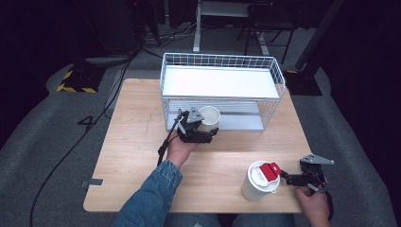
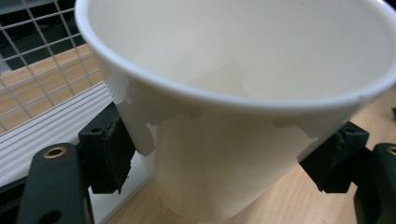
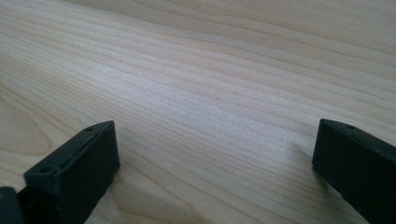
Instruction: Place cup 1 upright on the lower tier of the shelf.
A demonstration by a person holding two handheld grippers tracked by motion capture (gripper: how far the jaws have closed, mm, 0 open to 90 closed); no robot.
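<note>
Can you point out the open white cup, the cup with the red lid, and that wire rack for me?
open white cup (image 2: 224, 177): left gripper view, outer side wall.
cup with the red lid (image 1: 254, 190): high view, white side wall.
wire rack (image 1: 279, 71): high view, right top rim.

A white cup (image 1: 209, 116), a white wire basket (image 1: 222, 90), a pale wood-grain table (image 1: 137, 142), a red-lidded white container (image 1: 259, 180).

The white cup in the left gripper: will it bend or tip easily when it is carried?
The white cup looks thin-walled, probably plastic, so a hard squeeze from the left gripper may flex it. It looks empty, so it is likely light. It is wider at the rim than at the base, so it may tip if set down carelessly on the table.
</note>
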